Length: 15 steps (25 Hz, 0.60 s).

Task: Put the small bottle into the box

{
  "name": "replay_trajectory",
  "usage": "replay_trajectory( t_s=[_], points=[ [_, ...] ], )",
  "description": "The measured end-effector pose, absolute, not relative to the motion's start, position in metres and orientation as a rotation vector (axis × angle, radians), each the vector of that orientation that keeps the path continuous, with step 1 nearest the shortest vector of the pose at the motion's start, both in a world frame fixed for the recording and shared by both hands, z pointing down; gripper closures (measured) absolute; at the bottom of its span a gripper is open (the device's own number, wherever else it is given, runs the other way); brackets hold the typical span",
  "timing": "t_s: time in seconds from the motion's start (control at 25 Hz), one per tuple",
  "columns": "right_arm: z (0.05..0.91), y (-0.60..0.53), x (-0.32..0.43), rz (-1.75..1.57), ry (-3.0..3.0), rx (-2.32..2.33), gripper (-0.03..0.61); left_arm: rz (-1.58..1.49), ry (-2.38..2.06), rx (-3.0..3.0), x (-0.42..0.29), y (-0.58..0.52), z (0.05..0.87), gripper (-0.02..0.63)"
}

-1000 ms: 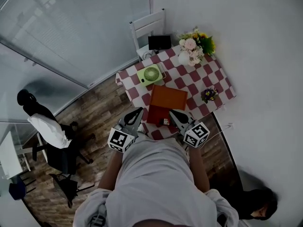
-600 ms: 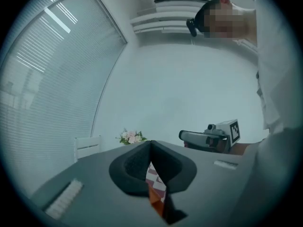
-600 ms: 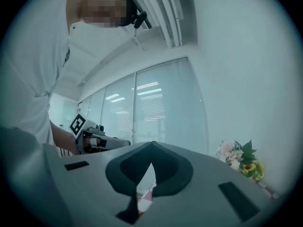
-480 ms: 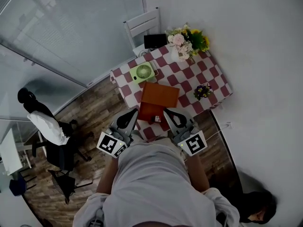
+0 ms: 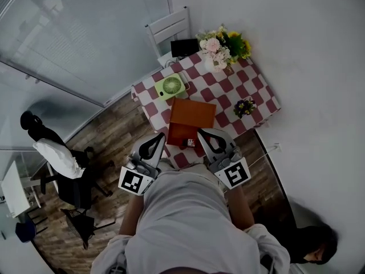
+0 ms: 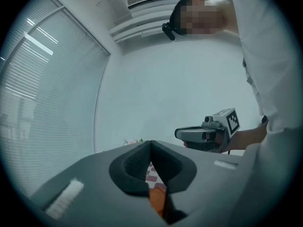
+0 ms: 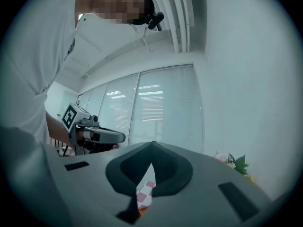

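Observation:
An orange box (image 5: 191, 121) lies on the checkered table (image 5: 258, 90). The small bottle (image 5: 189, 143) is a tiny item at the box's near edge, too small to make out in detail. My left gripper (image 5: 158, 138) hovers shut and empty off the table's near-left side. My right gripper (image 5: 203, 133) is shut and empty, just right of the bottle. In the left gripper view the jaws (image 6: 150, 144) meet at the tip, with the box (image 6: 157, 200) showing below them and the right gripper (image 6: 203, 134) beyond. In the right gripper view the jaws (image 7: 152, 145) are shut over the checkered cloth (image 7: 146, 193).
On the table stand a green fan (image 5: 171, 86), a flower bouquet (image 5: 220, 45) and a small flower pot (image 5: 244, 106). A white chair (image 5: 168, 28) with a black item (image 5: 183, 48) stands behind. An office chair (image 5: 63, 164) is on the wood floor at left. The person's torso (image 5: 188, 221) fills the foreground.
Both grippers have drawn back a little toward the person's body, and the table has shifted left and up in the head view. Both stay shut and empty.

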State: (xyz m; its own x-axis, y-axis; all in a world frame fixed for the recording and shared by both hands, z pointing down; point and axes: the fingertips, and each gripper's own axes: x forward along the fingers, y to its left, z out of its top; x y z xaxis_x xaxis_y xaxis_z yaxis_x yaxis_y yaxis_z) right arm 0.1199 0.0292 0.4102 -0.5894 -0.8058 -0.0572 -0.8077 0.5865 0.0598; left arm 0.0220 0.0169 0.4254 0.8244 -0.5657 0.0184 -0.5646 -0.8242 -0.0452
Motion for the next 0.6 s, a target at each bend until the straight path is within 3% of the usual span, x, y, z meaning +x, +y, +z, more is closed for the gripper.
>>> replay_trajectory(
  t_s=[0.6],
  points=[
    [0.391, -0.007, 0.072, 0.181, 2.736, -1.584, 0.58, 0.072, 0.693, -3.08, 0.002, -0.025, 0.418, 0.614]
  ],
)
